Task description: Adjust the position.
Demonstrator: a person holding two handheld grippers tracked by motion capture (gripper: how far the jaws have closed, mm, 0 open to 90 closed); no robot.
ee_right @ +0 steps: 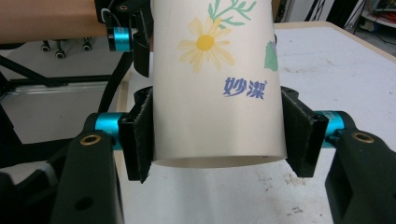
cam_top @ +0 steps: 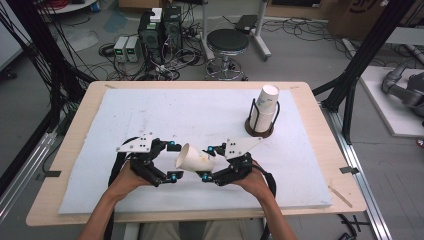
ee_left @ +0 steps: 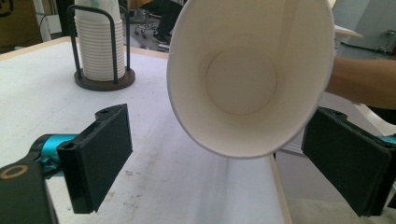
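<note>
Clamped around the base end of a paper cup, the right gripper presses a pad on each side and holds it tipped sideways above the white foam mat. On the cup's wall a yellow daisy sits above blue writing, "妙潔". Its open mouth faces the left gripper, whose jaws stand wide apart, not touching the rim. Farther back, a stack of paper cups stands in a wire cup holder

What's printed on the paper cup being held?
A yellow daisy, green leaves and blue lettering on the paper cup, clearest in the right gripper view.
</note>
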